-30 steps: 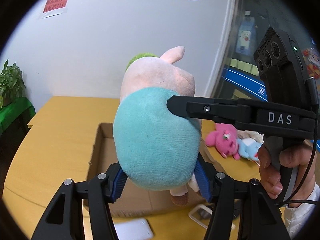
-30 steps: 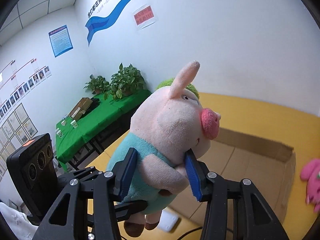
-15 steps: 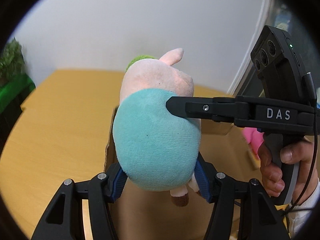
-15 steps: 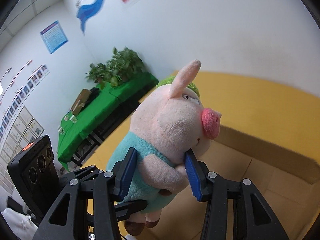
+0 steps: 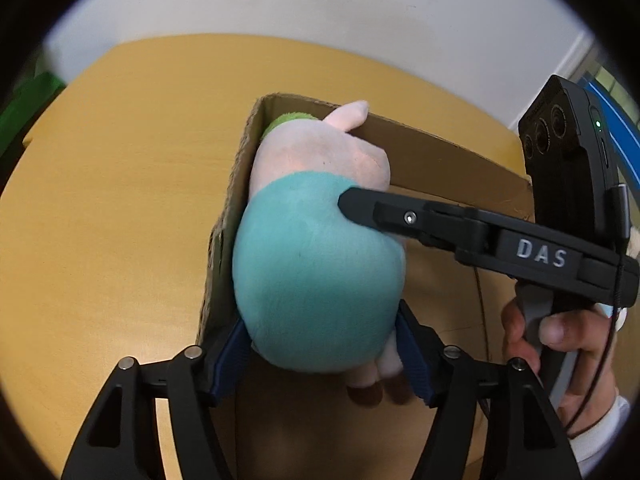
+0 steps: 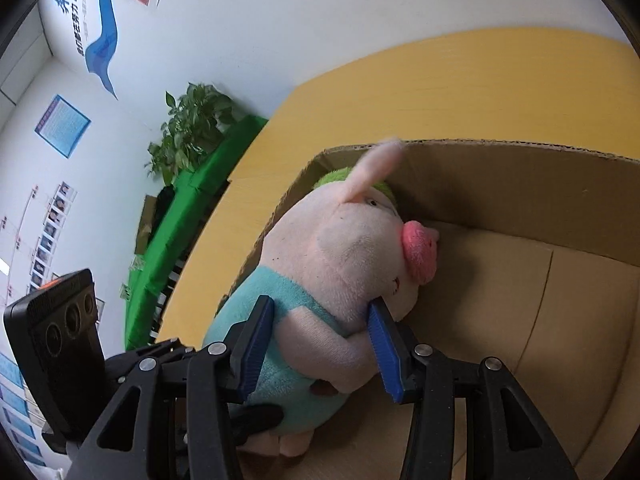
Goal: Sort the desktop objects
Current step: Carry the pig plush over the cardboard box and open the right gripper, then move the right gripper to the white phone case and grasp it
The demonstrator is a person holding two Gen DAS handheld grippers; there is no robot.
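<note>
The cardboard box (image 6: 520, 196) wall rises just ahead of the right gripper (image 6: 320, 344); the plush pig (image 6: 344, 264) fills the corner; bare box floor lies open to its right; the left gripper (image 5: 320, 356) crowds the left wall.

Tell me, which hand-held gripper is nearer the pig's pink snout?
Right. The right hand-held gripper clamps the plush pig at arm and chin, just below the snout; the left hand-held gripper clamps its teal lower body.
</note>
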